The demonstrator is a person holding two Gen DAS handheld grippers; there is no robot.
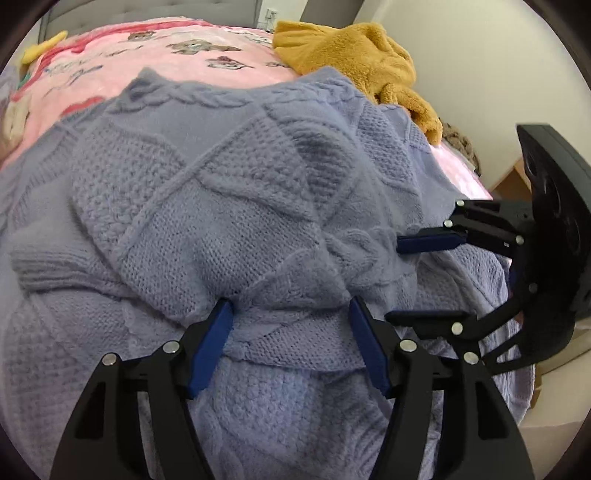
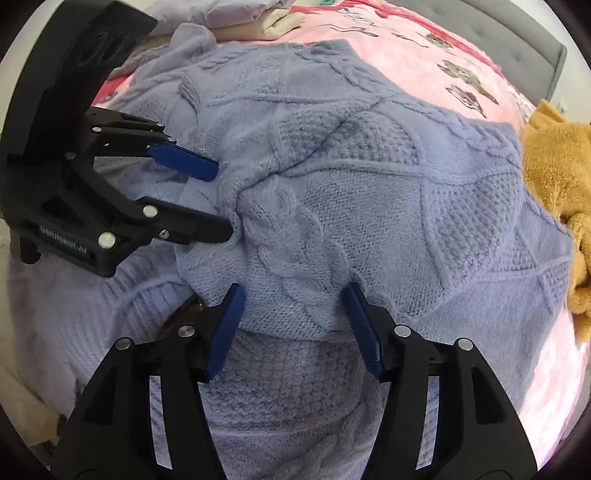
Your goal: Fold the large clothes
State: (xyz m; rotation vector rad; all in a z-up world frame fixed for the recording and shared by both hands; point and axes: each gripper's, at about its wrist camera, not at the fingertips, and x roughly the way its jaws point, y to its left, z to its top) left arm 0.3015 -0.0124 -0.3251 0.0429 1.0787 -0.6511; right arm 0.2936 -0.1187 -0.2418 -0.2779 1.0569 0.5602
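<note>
The lavender knit sweater point(image 1: 229, 192) lies folded over itself on the bed's pink blanket point(image 1: 155, 55). Both left tongs point(image 1: 290, 332) and right tongs point(image 2: 293, 321) are held spread, a folded edge between the pads but not pinched. The thick fold could spring open if nothing presses it down. Only the right view shows other stacked clothes point(image 2: 236, 14) beyond.
</note>
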